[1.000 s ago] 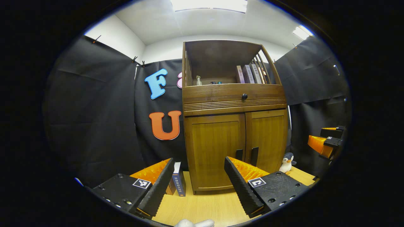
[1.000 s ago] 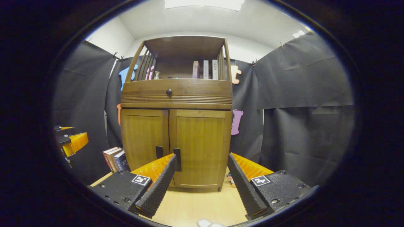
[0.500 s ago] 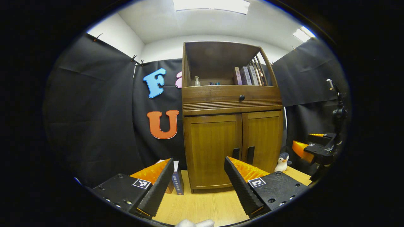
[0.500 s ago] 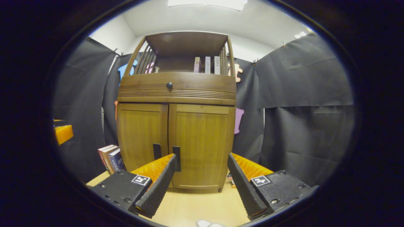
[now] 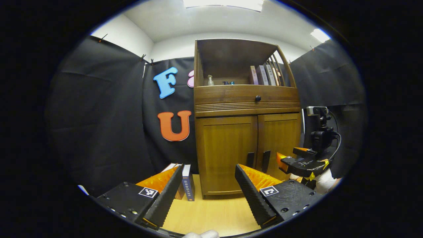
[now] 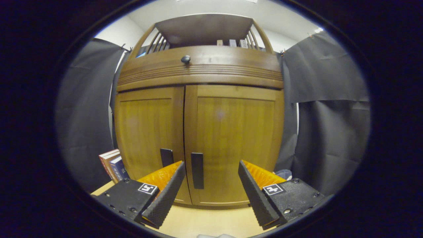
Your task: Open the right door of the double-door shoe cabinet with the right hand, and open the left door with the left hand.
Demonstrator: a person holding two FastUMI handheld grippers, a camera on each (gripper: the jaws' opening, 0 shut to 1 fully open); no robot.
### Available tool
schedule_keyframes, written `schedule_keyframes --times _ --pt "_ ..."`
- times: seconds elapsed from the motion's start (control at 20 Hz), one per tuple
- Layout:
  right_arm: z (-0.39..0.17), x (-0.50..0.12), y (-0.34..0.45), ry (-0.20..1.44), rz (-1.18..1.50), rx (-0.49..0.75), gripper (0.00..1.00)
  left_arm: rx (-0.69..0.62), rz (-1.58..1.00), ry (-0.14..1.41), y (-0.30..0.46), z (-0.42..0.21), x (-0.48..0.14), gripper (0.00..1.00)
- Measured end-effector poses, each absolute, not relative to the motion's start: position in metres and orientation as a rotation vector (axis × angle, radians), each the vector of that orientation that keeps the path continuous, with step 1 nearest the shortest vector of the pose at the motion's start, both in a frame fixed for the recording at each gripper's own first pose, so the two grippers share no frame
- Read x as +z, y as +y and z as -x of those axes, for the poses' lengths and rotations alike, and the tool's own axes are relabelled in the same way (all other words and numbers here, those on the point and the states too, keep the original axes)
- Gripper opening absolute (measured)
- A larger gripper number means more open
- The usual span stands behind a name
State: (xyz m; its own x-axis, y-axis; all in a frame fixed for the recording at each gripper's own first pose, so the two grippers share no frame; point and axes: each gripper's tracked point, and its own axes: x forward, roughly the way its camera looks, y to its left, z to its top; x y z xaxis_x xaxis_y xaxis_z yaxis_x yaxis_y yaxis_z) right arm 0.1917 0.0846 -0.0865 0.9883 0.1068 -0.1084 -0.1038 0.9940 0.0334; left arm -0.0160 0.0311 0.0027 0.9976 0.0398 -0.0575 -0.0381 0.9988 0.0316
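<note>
Approach step: right gripper, jaws wide, empty, near right door handle at frame centre; next, clamp handle. Left gripper wide, empty.

Not much to read here tbh. The blue book standing beside the shoe cabinet has characters down its spine, too small to make out. Same with the books on the top shelf. Square black-and-white markers sit on the gripper bodies, just patterns, no words.
</note>
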Motion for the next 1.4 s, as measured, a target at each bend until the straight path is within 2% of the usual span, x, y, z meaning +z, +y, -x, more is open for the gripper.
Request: schedule_keyframes --times 0.15,0.45,0.55,0.7,0.8,1.15,1.4 --pt "-0.229 -0.111 0.103 0.179 -0.032 0.154 1.00 0.086 -0.054 0.075 0.036 0.012 -0.001 0.96" --pt "-0.276 -0.140 0.125 0.252 -0.021 0.201 0.80 0.189 -0.044 0.063 0.048 0.008 0.001 0.96" --pt "-0.284 -0.147 0.130 0.258 -0.018 0.205 0.71 0.209 -0.034 0.074 0.050 0.008 -0.001 0.96" --pt "-0.292 -0.153 0.129 0.260 -0.011 0.186 0.43 0.227 -0.023 0.076 0.055 0.010 -0.002 0.96" --pt "-0.291 -0.153 0.129 0.260 -0.011 0.185 0.37 0.235 -0.020 0.072 0.059 0.011 0.000 0.96" --pt "-0.285 -0.154 0.129 0.285 0.002 0.234 0.31 0.195 0.009 0.063 0.058 0.017 -0.003 0.96" --pt "-0.256 -0.159 0.119 0.292 0.022 0.269 0.28 0.156 0.005 0.061 0.056 0.026 -0.007 0.96"
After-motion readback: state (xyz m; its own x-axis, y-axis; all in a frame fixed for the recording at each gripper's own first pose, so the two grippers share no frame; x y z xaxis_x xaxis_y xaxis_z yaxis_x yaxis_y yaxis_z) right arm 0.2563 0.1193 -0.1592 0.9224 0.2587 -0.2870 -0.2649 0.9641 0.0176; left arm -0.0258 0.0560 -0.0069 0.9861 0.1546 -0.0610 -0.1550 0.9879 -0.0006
